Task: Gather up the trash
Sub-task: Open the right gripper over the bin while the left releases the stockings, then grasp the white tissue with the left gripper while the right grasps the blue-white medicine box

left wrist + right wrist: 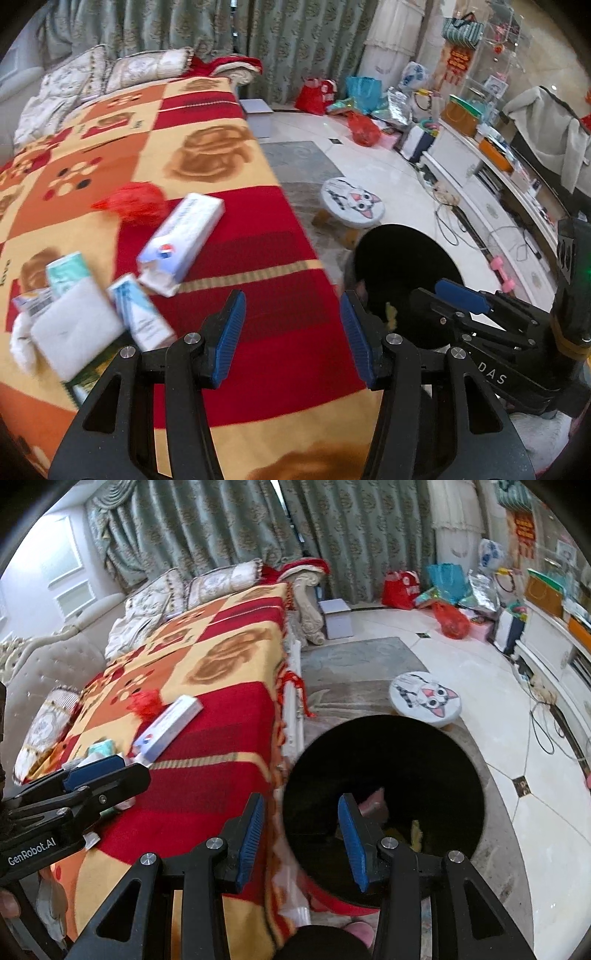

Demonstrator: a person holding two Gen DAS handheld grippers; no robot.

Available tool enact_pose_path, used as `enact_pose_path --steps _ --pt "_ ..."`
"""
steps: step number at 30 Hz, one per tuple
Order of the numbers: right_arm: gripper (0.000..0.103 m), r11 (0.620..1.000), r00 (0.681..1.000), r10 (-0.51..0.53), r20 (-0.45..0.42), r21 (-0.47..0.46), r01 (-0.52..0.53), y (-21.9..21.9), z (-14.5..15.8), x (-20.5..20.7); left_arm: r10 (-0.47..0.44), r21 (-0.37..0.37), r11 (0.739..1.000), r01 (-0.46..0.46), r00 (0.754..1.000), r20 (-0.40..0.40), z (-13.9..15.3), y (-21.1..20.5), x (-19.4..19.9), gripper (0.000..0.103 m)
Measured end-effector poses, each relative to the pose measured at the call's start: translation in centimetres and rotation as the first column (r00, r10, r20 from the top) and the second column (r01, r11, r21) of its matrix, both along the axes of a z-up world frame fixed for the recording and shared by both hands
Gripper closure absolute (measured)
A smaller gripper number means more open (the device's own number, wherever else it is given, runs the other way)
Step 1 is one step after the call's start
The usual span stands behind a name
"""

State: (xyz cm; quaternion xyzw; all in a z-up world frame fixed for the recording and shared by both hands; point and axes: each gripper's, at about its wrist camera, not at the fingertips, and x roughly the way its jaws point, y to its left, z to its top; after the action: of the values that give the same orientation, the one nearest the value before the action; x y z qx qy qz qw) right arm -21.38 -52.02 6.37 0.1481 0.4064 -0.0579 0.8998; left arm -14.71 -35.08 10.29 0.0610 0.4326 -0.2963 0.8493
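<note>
1. The patterned blanket (229, 155) covers the sofa and carries all the trash.
2. The black bin (384, 775) stands on the floor off the blanket's edge.
3. The left gripper (291, 332), jaws apart and empty, hangs over the blanket; the long white box (181, 243) lies ahead-left of it.
4. The right gripper (303, 842), jaws apart and empty, straddles the blanket's edge and the bin's rim.
5. The red wrapper (136, 203) lies on the blanket behind the box.

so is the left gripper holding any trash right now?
No. In the left wrist view the left gripper stands open, only the red blanket showing between its blue pads.
</note>
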Motion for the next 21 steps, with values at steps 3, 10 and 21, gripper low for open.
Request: enact_pose_path --steps 3,10,21 --pt "0.063 0.999 0.999 0.035 -0.001 0.0 -0.035 2.0 0.0 0.8 0.038 0.009 0.999 -0.038 0.999 0.016 0.1 2.3 0.2 0.051" --pt "0.062 0.992 0.992 0.128 -0.019 0.001 -0.128 6.8 -0.2 2.8 0.125 0.011 0.992 -0.125 0.992 0.023 0.3 7.3 1.0 0.051" --pt "0.043 0.966 0.966 0.257 -0.031 0.024 -0.257 12.9 -0.4 5.2 0.239 -0.006 0.971 -0.239 0.971 0.003 0.4 15.1 2.2 0.051"
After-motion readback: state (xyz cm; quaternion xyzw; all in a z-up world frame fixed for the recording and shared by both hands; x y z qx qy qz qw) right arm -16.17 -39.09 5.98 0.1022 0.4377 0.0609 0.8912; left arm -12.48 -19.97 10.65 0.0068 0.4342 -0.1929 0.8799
